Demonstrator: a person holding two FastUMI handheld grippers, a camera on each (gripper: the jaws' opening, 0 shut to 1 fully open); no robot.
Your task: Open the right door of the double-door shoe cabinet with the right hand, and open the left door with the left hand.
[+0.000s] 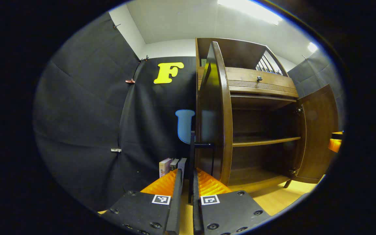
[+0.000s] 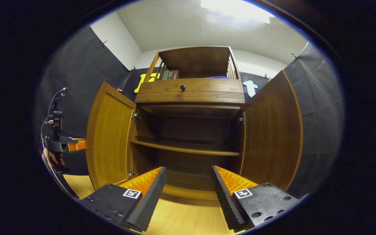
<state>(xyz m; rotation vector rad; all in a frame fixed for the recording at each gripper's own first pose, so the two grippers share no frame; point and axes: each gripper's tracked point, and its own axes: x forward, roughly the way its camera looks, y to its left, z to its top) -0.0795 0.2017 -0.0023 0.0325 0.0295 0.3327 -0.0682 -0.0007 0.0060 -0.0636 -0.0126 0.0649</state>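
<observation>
1. A recording booth: black cloth walls clipped up at both sides of the frame.
2. A wooden shoe cabinet stands mid-frame on pale wood floor.
3. Ceiling light at top.

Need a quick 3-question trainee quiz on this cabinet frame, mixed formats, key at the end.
1. True or false: both doors of the brown wooden shoe cabinet stand open in the right gripper view.
2. Multiple choice: the right gripper has its fingers A) spread apart, holding nothing B) pressed on the round dark drawer knob C) clamped on a door edge.
3. Fill in: in the left gripper view, the left gripper points at the edge of the ____ door.

Key
1. True: left door and right door both swung out.
2. A.
3. Left.
</observation>
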